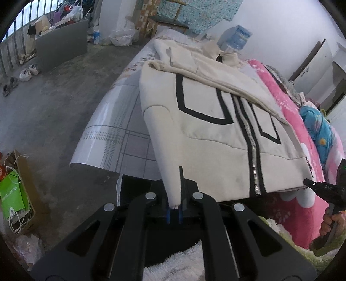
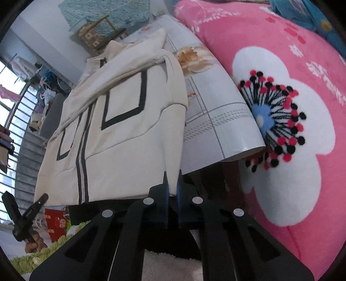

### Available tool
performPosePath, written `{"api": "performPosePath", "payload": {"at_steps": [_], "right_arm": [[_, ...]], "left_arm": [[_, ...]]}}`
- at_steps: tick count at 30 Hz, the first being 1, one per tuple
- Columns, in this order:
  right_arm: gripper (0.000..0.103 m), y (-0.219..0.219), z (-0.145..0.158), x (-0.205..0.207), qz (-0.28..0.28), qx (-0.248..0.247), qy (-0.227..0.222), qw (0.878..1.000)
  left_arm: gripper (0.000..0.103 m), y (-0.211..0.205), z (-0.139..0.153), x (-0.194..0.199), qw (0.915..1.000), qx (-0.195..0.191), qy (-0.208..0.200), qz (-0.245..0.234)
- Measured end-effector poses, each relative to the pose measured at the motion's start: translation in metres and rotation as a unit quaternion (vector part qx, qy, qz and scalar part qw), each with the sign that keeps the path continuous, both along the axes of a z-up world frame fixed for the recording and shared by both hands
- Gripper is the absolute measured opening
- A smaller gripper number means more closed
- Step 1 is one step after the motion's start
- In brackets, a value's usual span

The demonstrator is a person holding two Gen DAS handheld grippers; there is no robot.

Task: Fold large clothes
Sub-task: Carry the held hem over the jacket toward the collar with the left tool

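1. Blanket (image 2: pixel 281 64), pink with a big white flower, lies beside the mat
2. Mat (image 1: pixel 112 129), grey with squares, lies under the jacket
3. Jacket (image 1: pixel 205 121), cream with black lines and a zip, lies flat on the mat
4. Left gripper (image 1: pixel 175 207) pinches one bottom corner of the jacket
5. Right gripper (image 2: pixel 172 192) pinches the other bottom corner

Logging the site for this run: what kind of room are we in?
Probably a home bedroom: pink blanket beside the jacket, shoes on the bare floor, bags of clothes by the railing.
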State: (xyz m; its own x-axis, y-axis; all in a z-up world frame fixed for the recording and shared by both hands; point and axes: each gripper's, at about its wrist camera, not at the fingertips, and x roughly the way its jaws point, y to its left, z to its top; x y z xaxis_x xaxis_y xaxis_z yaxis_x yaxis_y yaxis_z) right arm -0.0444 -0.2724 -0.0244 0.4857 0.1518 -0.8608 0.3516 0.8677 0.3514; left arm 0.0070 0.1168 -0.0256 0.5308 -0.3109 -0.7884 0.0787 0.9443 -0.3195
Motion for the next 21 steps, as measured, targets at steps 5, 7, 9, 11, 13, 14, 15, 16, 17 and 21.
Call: {"api": "performPosePath", "payload": {"at_steps": [5, 7, 9, 11, 13, 14, 15, 16, 17, 21], "right_arm": [[0.005, -0.001, 0.014, -0.014, 0.004, 0.01, -0.012, 1.0], [0.005, -0.002, 0.019, -0.012, 0.004, 0.013, -0.016, 1.0], [0.005, -0.002, 0.026, -0.011, 0.002, 0.017, -0.031, 0.999], [0.005, -0.005, 0.03, -0.003, -0.001, 0.029, -0.049, 0.998], [0.005, -0.007, 0.035, 0.01, -0.004, 0.03, -0.064, 0.998], [0.005, -0.008, 0.04, 0.018, -0.003, 0.03, -0.075, 0.997], [0.005, -0.008, 0.044, 0.024, -0.003, 0.029, -0.082, 0.996], [0.005, -0.008, 0.048, 0.031, -0.004, 0.027, -0.09, 0.996], [0.005, -0.009, 0.052, 0.035, -0.005, 0.025, -0.097, 0.995], [0.005, -0.017, 0.057, 0.066, -0.019, 0.025, -0.115, 0.993]], "left_arm": [[0.004, 0.003, 0.012, -0.013, 0.9996, -0.02, -0.003, -0.018], [0.004, 0.004, 0.017, -0.017, 0.9993, -0.024, -0.002, -0.028], [0.004, 0.004, 0.022, -0.015, 0.9989, -0.031, -0.009, -0.034], [0.004, 0.003, 0.029, -0.007, 0.9982, -0.041, -0.022, -0.038], [0.004, 0.002, 0.035, 0.002, 0.9974, -0.05, -0.033, -0.039], [0.004, 0.002, 0.039, 0.007, 0.9969, -0.055, -0.039, -0.04], [0.004, 0.001, 0.043, 0.015, 0.9964, -0.057, -0.047, -0.041], [0.004, -0.001, 0.047, 0.023, 0.9962, -0.054, -0.054, -0.042], [0.004, -0.003, 0.048, 0.029, 0.9962, -0.05, -0.058, -0.042], [0.004, -0.003, 0.049, 0.063, 0.9972, -0.036, -0.059, -0.03]]}}
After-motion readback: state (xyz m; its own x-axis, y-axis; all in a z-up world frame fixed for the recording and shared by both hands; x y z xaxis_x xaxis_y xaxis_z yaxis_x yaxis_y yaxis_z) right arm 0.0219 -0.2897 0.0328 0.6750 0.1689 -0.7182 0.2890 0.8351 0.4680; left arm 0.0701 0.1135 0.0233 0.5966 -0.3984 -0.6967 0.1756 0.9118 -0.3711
